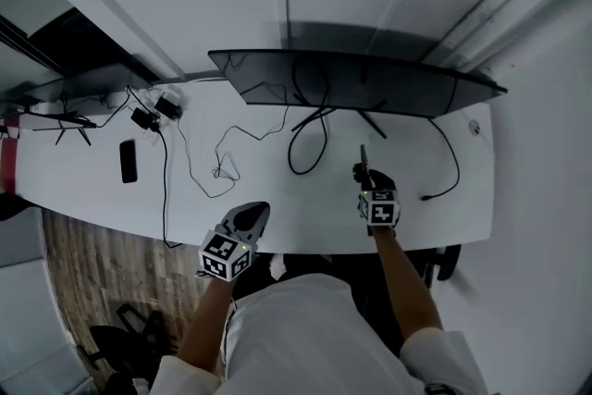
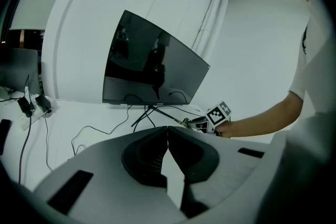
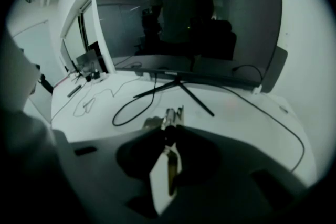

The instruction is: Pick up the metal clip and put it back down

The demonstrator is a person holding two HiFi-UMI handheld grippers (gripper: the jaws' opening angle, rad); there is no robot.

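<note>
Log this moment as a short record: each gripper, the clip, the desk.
Left gripper: jaws together, nothing between them, at the desk's near edge.
Right gripper: closed on the metal clip.
Metal clip: sticks out past the jaw tips; seems clear of the desk.
Behind: monitor, black cable loop on the desk.

Monitor (image 1: 370,83) and looped cable (image 1: 290,162) crowd the desk's (image 1: 305,210) back; front open.

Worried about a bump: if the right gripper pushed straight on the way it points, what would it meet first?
Probably the bare white table, just short of the monitor stand; the held metal clip would touch first. Depth is uncertain.
</note>
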